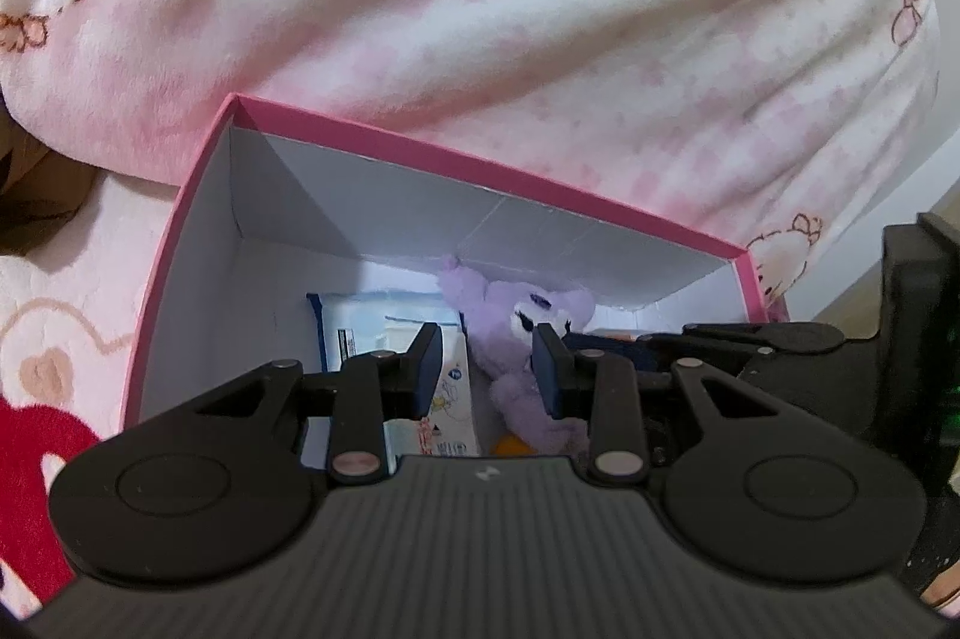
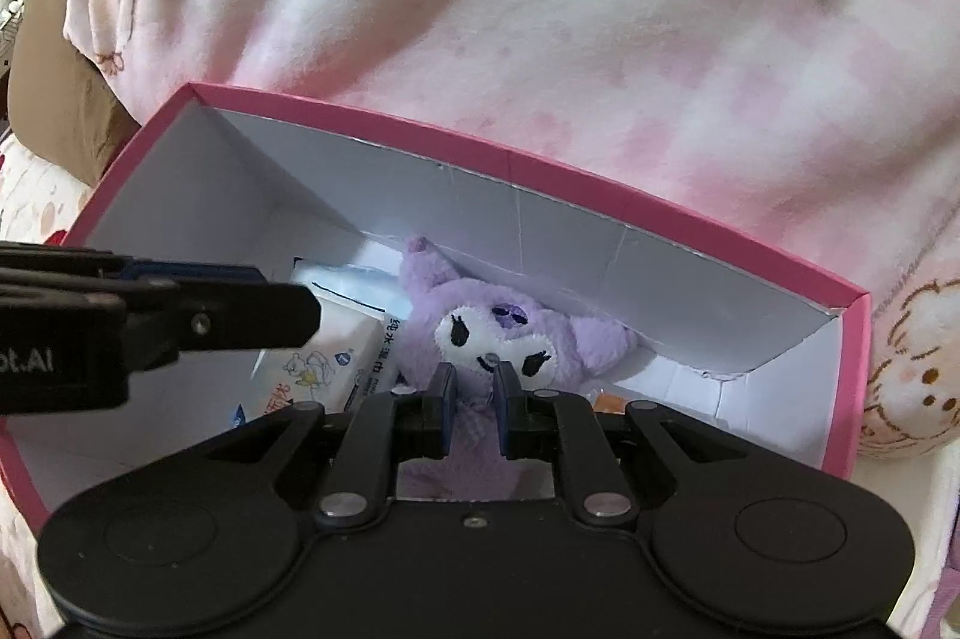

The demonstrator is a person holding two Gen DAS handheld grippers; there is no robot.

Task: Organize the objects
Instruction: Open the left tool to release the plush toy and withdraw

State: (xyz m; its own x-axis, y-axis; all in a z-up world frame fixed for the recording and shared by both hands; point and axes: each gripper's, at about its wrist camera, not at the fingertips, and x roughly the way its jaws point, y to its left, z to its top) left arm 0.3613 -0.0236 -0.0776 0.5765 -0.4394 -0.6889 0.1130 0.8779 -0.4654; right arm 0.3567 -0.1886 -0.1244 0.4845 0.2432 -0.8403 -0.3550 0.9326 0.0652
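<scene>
1. We are holding 2 two-finger grippers over an open pink box (image 2: 690, 213) with white inner walls; the box is sitting on a patterned fleece blanket (image 1: 540, 39) that is filling the 12 o'clock half of both views.
2. We are pointing the right gripper (image 2: 474, 390) down into the box. Its jaws are standing clenched on the body of a purple plush toy (image 2: 510, 333), just below the toy's white face, and purple plush is showing in the narrow gap between the blue pads.
3. The plush toy is lying inside the box near the far wall, at about 12 o'clock from the right gripper. 1 ear is reaching toward 11 o'clock against that wall, and the other is spreading toward 3 o'clock.
4. We are keeping the left gripper (image 1: 486, 360) above the box as well. Its jaws are standing apart with a clear gap, and the pads are pressing on nothing; the plush toy (image 1: 528, 321) is showing behind and between them in the left wrist view.
5. A white wet-wipes pack (image 2: 336, 339) with blue print is lying on the box floor, touching the plush toy at the toy's 9 o'clock side.
6. A small orange object (image 1: 513, 444) is showing on the box floor near the toy's lower end; we cannot tell what it is.
7. In the right wrist view, the left gripper's finger (image 2: 252, 315) is entering from 9 o'clock above the wipes pack.
</scene>
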